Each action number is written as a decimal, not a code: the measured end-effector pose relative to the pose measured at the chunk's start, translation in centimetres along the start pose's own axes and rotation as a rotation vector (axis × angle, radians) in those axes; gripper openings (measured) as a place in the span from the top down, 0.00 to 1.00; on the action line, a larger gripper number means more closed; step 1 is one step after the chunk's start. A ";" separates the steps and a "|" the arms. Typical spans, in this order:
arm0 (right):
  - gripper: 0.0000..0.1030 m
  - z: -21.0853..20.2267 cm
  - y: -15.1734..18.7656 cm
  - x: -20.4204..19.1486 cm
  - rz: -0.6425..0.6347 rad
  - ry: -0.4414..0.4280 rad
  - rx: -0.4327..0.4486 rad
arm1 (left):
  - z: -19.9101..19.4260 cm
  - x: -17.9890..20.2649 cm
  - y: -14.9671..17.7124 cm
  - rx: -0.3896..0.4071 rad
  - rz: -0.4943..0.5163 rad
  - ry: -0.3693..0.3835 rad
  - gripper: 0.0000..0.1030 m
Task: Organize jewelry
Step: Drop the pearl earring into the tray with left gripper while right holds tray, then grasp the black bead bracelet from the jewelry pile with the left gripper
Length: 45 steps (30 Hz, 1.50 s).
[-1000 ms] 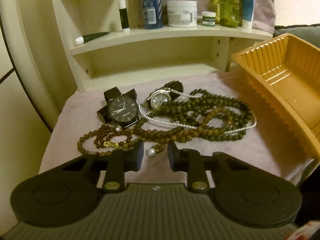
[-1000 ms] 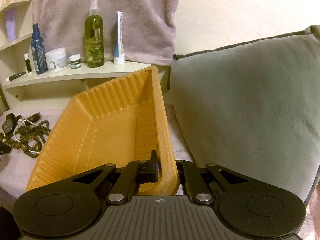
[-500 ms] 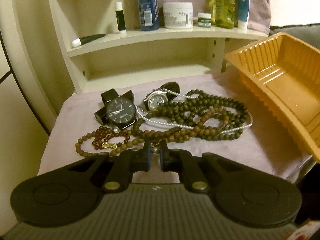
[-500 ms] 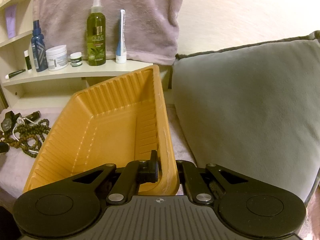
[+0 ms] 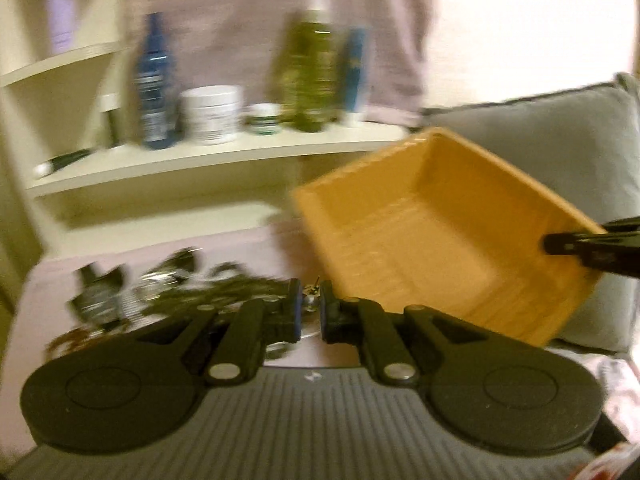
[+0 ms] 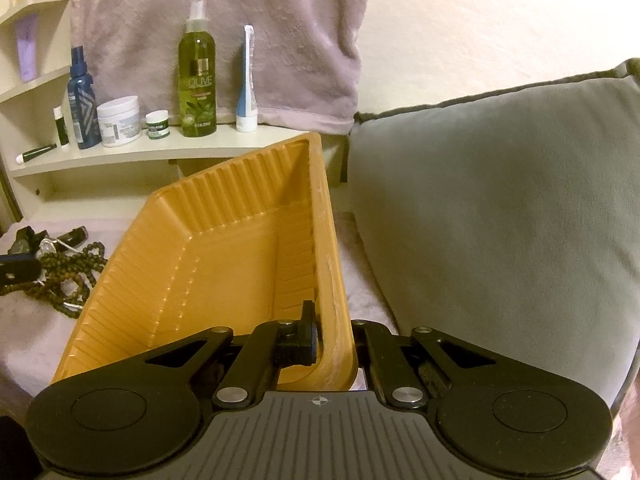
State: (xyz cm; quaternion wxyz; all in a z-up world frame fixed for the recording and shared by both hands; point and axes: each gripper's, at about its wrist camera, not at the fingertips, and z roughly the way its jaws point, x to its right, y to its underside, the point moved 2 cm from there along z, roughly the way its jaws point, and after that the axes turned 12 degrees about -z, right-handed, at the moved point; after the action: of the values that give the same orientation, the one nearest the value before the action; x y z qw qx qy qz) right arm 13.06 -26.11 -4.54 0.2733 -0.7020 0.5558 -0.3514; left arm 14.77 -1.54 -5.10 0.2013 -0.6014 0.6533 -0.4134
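Observation:
My left gripper (image 5: 310,293) is shut on a small pearl-and-gold jewellery piece (image 5: 309,301) and holds it above the pink cloth, close to the near-left corner of the orange tray (image 5: 420,240). The view is blurred. Behind and left of it lies the pile of bead necklaces (image 5: 224,284) and a black watch (image 5: 96,300). My right gripper (image 6: 332,316) is shut on the right rim of the orange tray (image 6: 200,272), which is tilted up on that side with nothing in it. The bead necklaces (image 6: 68,276) lie left of the tray.
A cream shelf (image 6: 140,156) behind holds a green spray bottle (image 6: 197,76), a blue bottle (image 6: 82,108), a white jar (image 6: 119,120) and tubes. A pink towel (image 6: 224,28) hangs on the wall. A grey cushion (image 6: 500,208) stands right of the tray.
The left gripper shut on the small pearl piece, then rose and swung right toward the tray with it. The right gripper and tray stayed still.

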 end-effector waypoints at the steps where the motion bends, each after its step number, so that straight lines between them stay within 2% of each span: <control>1: 0.96 0.0 0.0 0.0 0.000 -0.001 0.000 | 0.3 0.8 0.0 -0.002 0.008 0.017 0.93; 8: 0.96 -0.1 -0.2 0.0 0.010 -0.008 0.005 | 2.4 4.4 0.9 -0.044 0.052 0.089 0.92; 9: 0.96 -0.1 -0.2 0.0 0.010 -0.009 0.007 | 2.6 4.6 1.0 -0.046 0.054 0.091 0.88; 10: 0.96 0.0 -0.3 0.0 0.011 -0.009 0.007 | 2.7 4.7 1.1 -0.048 0.054 0.094 0.79; 13: 0.96 -0.1 -0.3 -0.1 0.013 -0.010 0.008 | 2.2 4.6 1.4 -0.038 0.057 0.088 0.77; 17: 0.96 -0.1 -0.3 -0.2 0.015 -0.008 0.007 | 0.7 3.1 1.5 -0.001 0.048 0.036 0.77; 22: 0.96 -0.1 -0.2 0.0 0.015 -0.007 0.003 | -0.6 -1.0 1.8 0.042 0.047 -0.103 0.77; 25: 0.96 0.1 -0.2 0.1 0.012 -0.006 0.001 | -0.5 -4.1 2.1 0.038 0.046 -0.191 0.77; 29: 0.96 0.3 -0.3 0.0 0.004 -0.001 -0.003 | 0.1 -7.1 2.2 0.026 0.084 -0.258 0.77; 36: 0.95 0.6 -0.2 0.0 -0.003 0.006 -0.017 | 1.0 -8.5 2.4 0.003 0.116 -0.244 0.77; 45: 0.95 0.9 -0.3 0.0 -0.010 0.010 -0.025 | 1.5 -9.8 3.0 -0.012 0.152 -0.288 0.77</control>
State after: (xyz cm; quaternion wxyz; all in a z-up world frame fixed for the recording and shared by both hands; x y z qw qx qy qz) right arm 13.96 -26.01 -4.83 0.2601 -0.7066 0.5578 -0.3492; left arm 15.95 7.11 -10.57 0.3198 -0.6044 0.6640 -0.3025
